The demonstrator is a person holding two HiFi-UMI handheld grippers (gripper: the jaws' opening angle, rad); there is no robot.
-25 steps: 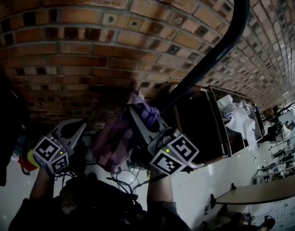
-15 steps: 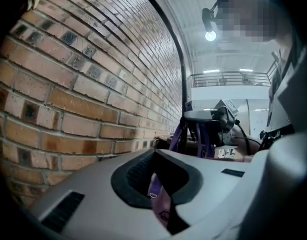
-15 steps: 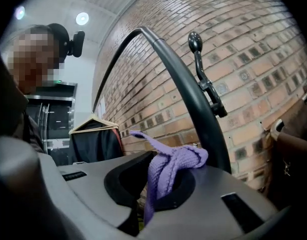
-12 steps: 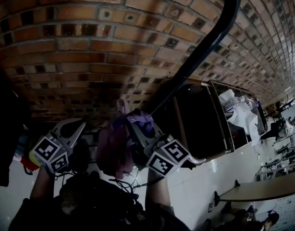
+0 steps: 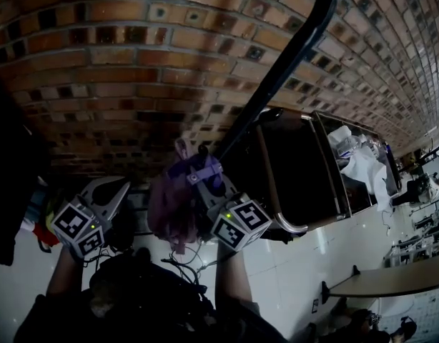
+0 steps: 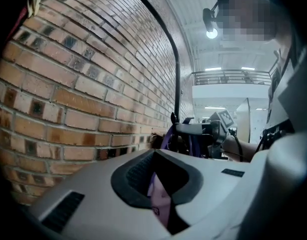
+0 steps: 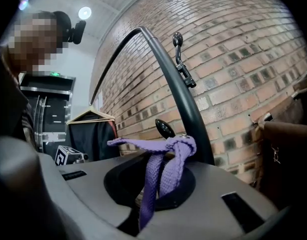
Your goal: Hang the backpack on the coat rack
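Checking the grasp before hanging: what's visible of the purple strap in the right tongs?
The purple strap is flat woven webbing, doubled into a loop, bunched at its top, one end poking sideways. The right tongs are shut on it. It stands beside the coat rack's black pole, just before a black hook knob; not visibly over it.

The pale tiled floor (image 5: pixel 294 277) spreads out below the right hand-held gripper (image 5: pixel 199 181) — black cables (image 5: pixel 178 261) lie tangled on it just beneath, and a dark metal-framed cabinet (image 5: pixel 298 163) stands to its right.
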